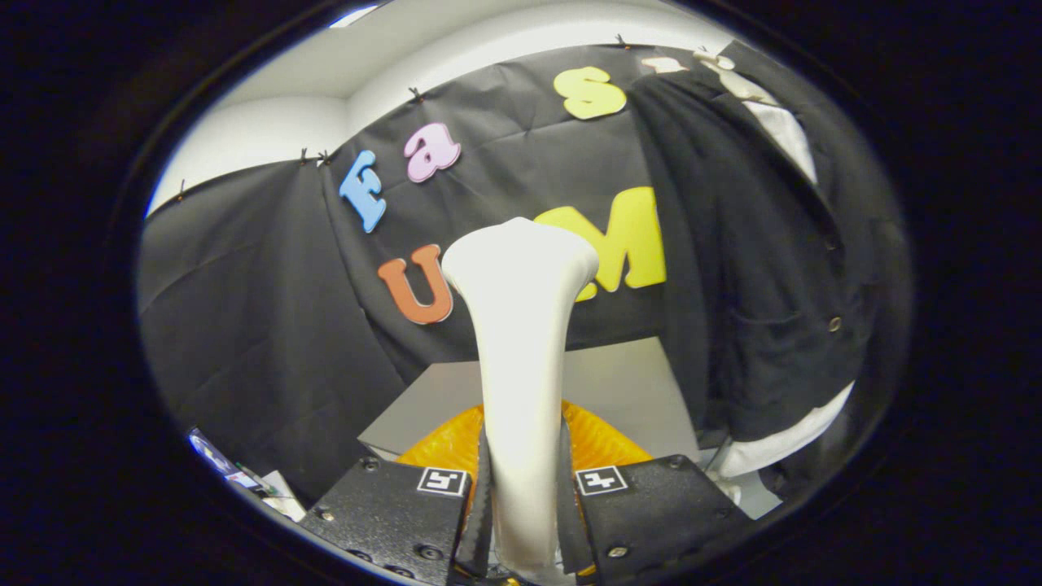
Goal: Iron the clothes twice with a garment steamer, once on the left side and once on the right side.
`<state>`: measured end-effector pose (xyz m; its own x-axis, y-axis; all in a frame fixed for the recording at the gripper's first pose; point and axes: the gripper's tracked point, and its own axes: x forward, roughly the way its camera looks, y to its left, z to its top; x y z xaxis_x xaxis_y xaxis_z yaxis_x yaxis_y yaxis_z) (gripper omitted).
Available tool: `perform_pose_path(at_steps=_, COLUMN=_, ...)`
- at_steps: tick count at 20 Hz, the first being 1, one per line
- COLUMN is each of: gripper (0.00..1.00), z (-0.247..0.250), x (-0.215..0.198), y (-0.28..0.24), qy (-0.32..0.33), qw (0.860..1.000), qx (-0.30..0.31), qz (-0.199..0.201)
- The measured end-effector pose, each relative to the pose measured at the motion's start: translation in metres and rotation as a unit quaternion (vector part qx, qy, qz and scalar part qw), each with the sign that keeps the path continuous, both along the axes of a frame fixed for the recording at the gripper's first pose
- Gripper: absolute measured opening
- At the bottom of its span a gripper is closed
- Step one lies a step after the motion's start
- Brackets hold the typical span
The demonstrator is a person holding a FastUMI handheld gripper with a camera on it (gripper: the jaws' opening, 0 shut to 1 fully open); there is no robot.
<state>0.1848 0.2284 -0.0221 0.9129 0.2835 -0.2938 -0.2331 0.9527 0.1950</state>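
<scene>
My claw (pixel 521 521) was clenched on the smooth white plastic garment steamer (pixel 519 342), standing upright at frame centre, while the dark buttoned jacket (pixel 757 268) hung at the upper right, well apart.

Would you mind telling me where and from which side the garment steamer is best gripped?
By its slim neck, as now: the gripper is shut on the garment steamer from behind, one jaw on each side. The neck is narrow and straight there, while the flared head above would likely slip. That leaves the head free towards the dark jacket.
</scene>
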Motion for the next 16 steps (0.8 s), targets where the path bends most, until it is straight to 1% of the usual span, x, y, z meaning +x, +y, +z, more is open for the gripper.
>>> perform_pose_path(at_steps=4, gripper=0.35, z=0.040, x=-0.022, y=-0.075, qy=-0.059, qw=0.996, qx=-0.002, qz=-0.069)
perform_pose_path(at_steps=6, gripper=0.35, z=0.063, x=-0.029, y=-0.100, qy=-0.094, qw=0.991, qx=-0.003, qz=-0.093)
perform_pose_path(at_steps=10, gripper=0.35, z=0.103, x=-0.030, y=-0.134, qy=-0.145, qw=0.983, qx=0.001, qz=-0.115)
perform_pose_path(at_steps=13, gripper=0.35, z=0.131, x=-0.019, y=-0.157, qy=-0.178, qw=0.976, qx=-0.001, qz=-0.122)
perform_pose_path(at_steps=16, gripper=0.35, z=0.163, x=-0.004, y=-0.180, qy=-0.217, qw=0.967, qx=-0.007, qz=-0.131)
